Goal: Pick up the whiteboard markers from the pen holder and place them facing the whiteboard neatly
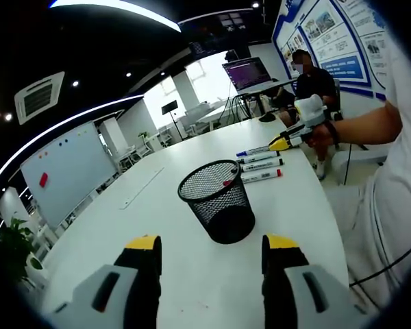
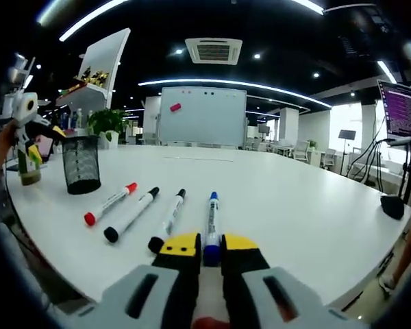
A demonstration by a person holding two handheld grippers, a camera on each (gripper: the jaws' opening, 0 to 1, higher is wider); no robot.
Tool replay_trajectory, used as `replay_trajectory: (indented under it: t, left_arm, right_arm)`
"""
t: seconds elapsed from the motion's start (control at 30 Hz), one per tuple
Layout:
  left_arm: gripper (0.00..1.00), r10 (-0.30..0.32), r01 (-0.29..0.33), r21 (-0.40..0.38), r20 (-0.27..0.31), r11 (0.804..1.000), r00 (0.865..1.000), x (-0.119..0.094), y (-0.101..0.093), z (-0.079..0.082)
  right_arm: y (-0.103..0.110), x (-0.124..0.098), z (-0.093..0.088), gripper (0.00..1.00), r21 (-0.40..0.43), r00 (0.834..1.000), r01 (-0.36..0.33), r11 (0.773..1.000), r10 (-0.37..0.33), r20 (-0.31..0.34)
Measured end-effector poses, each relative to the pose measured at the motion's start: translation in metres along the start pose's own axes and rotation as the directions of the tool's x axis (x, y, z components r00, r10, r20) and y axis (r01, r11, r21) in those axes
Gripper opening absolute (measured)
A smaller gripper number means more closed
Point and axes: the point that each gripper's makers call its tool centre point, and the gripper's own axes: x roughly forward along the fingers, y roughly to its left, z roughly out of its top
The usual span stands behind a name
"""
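Four markers lie in a row near the surface (image 2: 315,219) edge, pointing at the whiteboard (image 2: 202,115). Right gripper (image 2: 210,248) fingers sit narrowly around the blue marker (image 2: 212,226), seemingly placing it; releasing comes next. Left gripper (image 1: 212,248) hangs wide open, empty, before the holder (image 1: 218,200).

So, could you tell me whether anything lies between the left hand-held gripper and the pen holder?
Nothing visible does. The left hand-held gripper is open, and bare white table runs from its jaws to the black mesh pen holder. The four markers lie beyond the holder, near the right hand-held gripper.
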Motion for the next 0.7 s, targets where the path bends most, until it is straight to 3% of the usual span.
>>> replay_trajectory:
  t: [0.7]
  left_arm:
    - [0.60, -0.002, 0.002, 0.002, -0.002, 1.000, 1.000, 0.0001, -0.0006, 0.0000]
  right_arm:
    - [0.0030, -0.0026, 0.0076, 0.16, 0.019, 1.000, -0.011, 1.000, 0.011, 0.018]
